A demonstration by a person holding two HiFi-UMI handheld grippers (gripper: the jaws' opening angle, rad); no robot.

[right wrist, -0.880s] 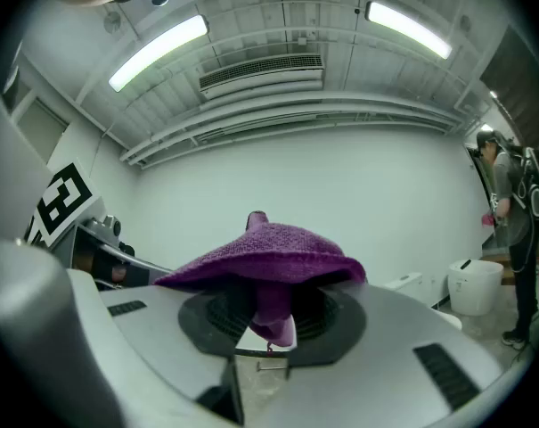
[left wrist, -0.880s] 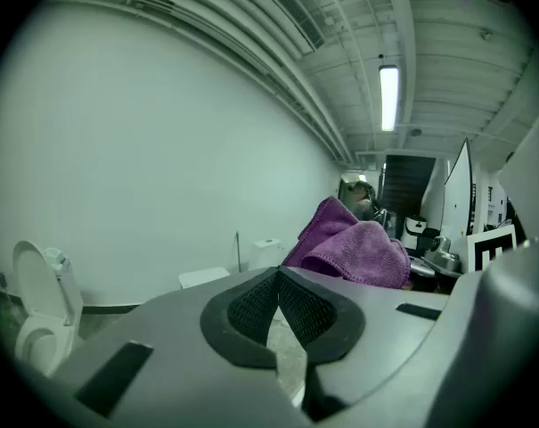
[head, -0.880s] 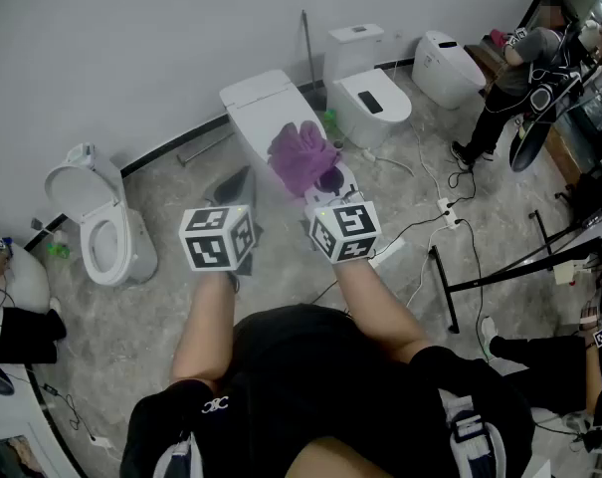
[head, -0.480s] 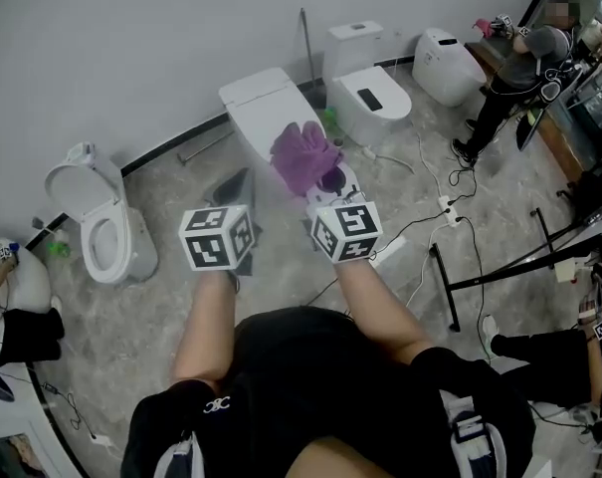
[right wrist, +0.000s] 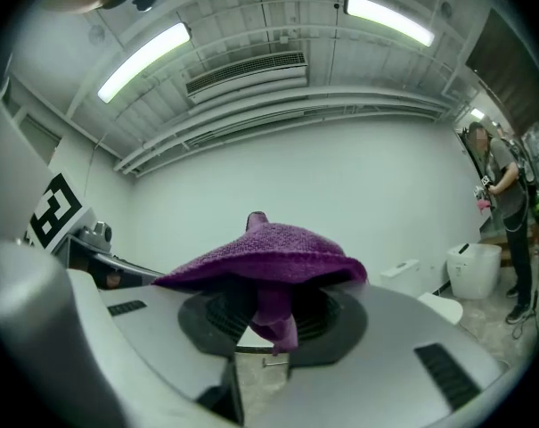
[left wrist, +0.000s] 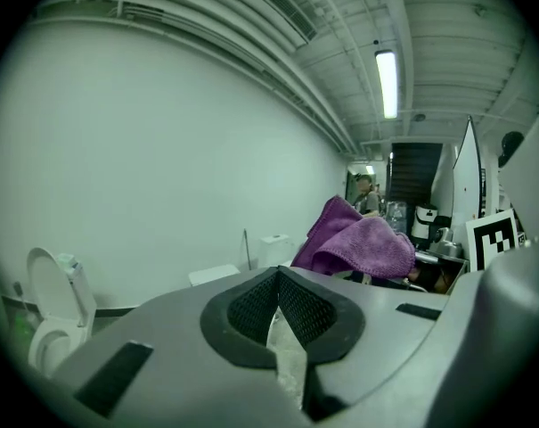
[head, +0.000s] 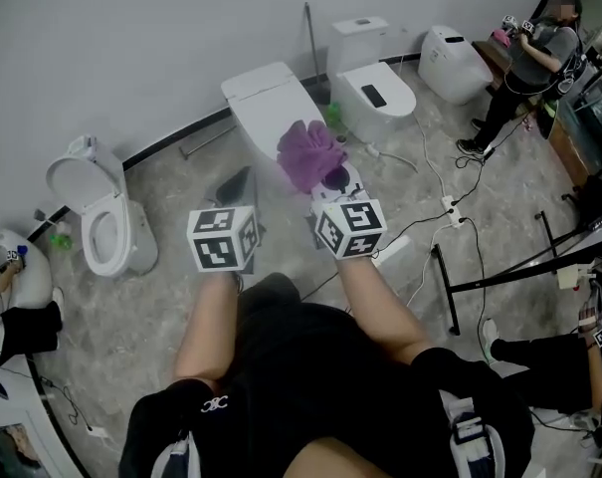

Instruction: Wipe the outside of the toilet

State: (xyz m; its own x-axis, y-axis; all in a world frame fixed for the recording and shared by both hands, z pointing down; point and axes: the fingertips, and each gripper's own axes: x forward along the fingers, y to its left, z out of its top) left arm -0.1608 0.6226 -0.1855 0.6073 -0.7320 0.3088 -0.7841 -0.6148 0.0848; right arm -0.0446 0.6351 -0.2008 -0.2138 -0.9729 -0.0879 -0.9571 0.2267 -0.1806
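Observation:
In the head view the white toilet (head: pixel 264 106) with its lid down stands against the wall, straight ahead of both grippers. My right gripper (head: pixel 325 179) is shut on a purple cloth (head: pixel 308 153), which bunches above its jaws and hangs in the air in front of the toilet's bowl. The right gripper view shows the cloth (right wrist: pixel 267 259) draped over the black pads (right wrist: pixel 318 317). My left gripper (head: pixel 234 185) hovers to the left of the cloth, shut with nothing in it. Its pads (left wrist: pixel 298 303) meet, and the cloth (left wrist: pixel 363 243) shows to its right.
A second closed toilet (head: pixel 372 84) and a third (head: pixel 454 62) stand further right along the wall. An open toilet (head: pixel 98 223) is at the left. Cables and a power strip (head: pixel 448 211) lie on the floor at the right, by a black stand (head: pixel 500 273). A person (head: pixel 534 60) stands at the far right.
Both grippers and the cloth have hardly moved. The person at the far right has straightened up and stepped further right.

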